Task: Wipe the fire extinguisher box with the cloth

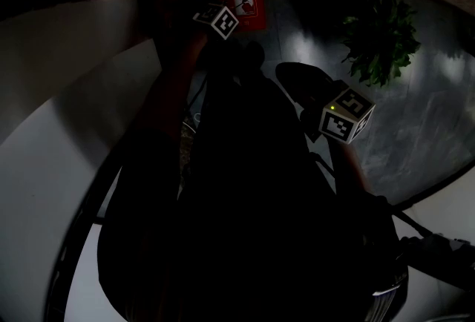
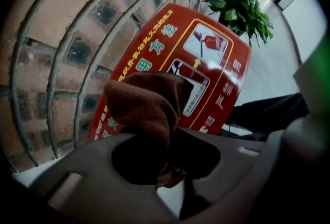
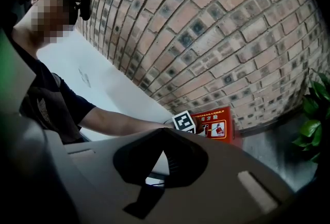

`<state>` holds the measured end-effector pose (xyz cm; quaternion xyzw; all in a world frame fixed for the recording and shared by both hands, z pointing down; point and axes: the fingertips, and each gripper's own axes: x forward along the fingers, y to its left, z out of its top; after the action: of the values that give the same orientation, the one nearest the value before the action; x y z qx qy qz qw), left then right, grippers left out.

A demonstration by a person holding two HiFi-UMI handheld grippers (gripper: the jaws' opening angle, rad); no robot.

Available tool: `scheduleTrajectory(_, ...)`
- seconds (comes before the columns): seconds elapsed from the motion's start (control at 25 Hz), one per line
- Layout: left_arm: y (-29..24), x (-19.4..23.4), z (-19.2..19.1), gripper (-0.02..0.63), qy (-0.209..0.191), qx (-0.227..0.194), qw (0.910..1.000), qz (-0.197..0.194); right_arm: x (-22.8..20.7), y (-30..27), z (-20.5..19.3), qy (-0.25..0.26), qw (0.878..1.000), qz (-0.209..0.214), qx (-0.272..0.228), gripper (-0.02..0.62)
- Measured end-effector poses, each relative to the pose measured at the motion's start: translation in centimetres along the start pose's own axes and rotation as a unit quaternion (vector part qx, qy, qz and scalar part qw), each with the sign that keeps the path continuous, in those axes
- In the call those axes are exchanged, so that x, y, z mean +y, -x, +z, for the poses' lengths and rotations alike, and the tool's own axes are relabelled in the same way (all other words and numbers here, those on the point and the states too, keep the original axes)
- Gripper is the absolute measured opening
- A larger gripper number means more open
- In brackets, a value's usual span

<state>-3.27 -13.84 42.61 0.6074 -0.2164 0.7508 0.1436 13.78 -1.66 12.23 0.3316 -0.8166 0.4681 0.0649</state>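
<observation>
The left gripper (image 2: pixel 165 163) is filling the bottom of its own view, and its grey jaws are clamping a bunched brown cloth (image 2: pixel 147 107). The cloth is standing up out of the jaws and covering the lower part of the fire extinguisher box's front. The fire extinguisher box (image 2: pixel 206 63), red with yellow lettering and a pictured extinguisher, is sitting low against the brick wall (image 2: pixel 62 27). Whether the cloth is actually pressing on the panel is not showing clearly.

The right gripper (image 3: pixel 147 187) is hanging back, well apart from the box, with its jaws closed together on nothing. Its view is looking past the person's outstretched arm (image 3: pixel 124 122) towards the box.

To wipe well, the person is probably needing to push the loose fold flat against the glossy front. Long strokes across the window and the lettering would suit, with the hard jaw tips kept off the surface.

A potted plant (image 2: pixel 237 3) is standing just beyond the box on the shiny grey floor (image 1: pixel 430 113) and is crowding that far side. A white ledge (image 3: pixel 103 83) is running along the wall on the other side. In the head view the person's dark clothing (image 1: pixel 245 224) is blocking most of the scene.
</observation>
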Motion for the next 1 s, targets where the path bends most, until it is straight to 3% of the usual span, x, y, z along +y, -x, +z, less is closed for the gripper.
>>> scheduleTrajectory(0.12,0.6,-1.0,1.5,0.098,0.014,-0.021,0.9996,-0.011,-0.8,0.4,-0.2,0.008,1.0,-0.01,0.003,0.0)
scheduleTrajectory(0.44,1.5,-1.5,2.6,0.097,-0.016,-0.009,0.9998,0.001,-2.7,2.2,0.6,0.001,1.0,-0.025,-0.005,0.0)
scheduleTrajectory(0.72,2.2,-3.5,5.9,0.098,-0.042,-0.011,0.999,-0.012,-3.3,3.3,0.9,0.005,0.999,-0.029,-0.021,0.0)
scheduleTrajectory(1.0,3.2,-5.6,8.9,0.098,-0.068,-0.033,0.9971,-0.01,-4.0,4.6,0.7,-0.006,0.999,-0.038,-0.035,0.0)
